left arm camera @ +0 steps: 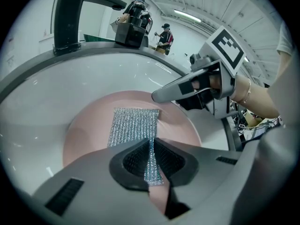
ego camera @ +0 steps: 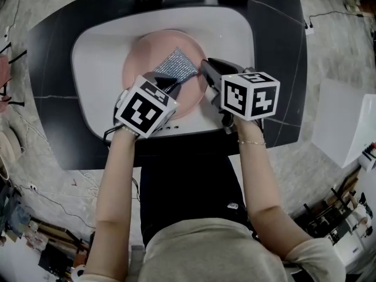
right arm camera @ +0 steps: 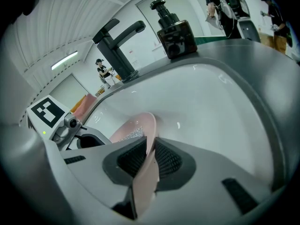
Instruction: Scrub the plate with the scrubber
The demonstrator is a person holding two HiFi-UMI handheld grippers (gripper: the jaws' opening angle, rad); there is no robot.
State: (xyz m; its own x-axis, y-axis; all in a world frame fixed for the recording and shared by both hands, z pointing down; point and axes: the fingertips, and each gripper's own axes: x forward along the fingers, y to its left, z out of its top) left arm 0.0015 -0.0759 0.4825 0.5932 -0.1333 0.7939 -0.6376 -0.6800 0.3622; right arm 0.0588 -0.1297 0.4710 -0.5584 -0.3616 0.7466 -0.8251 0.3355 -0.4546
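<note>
A pink plate (ego camera: 147, 57) lies in the white sink (ego camera: 106, 46). On it rests a silver mesh scrubber (ego camera: 176, 64), a flat rectangle (left arm camera: 133, 125). My left gripper (ego camera: 171, 87) is shut on the scrubber's near edge, and the mesh strip runs down between its pads (left arm camera: 151, 159). At the plate's right rim my right gripper (ego camera: 207, 69) is shut on the plate, with the pink rim (right arm camera: 149, 144) clamped edge-on between its jaws. The left gripper view shows the right gripper (left arm camera: 161, 93) reaching in over the plate's far right side.
A black tap (right arm camera: 117, 43) and a black soap dispenser (right arm camera: 174, 34) stand on the dark counter (ego camera: 276, 46) behind the sink. The sink's white wall (right arm camera: 211, 107) curves up to the right of the plate. People stand far off in the room.
</note>
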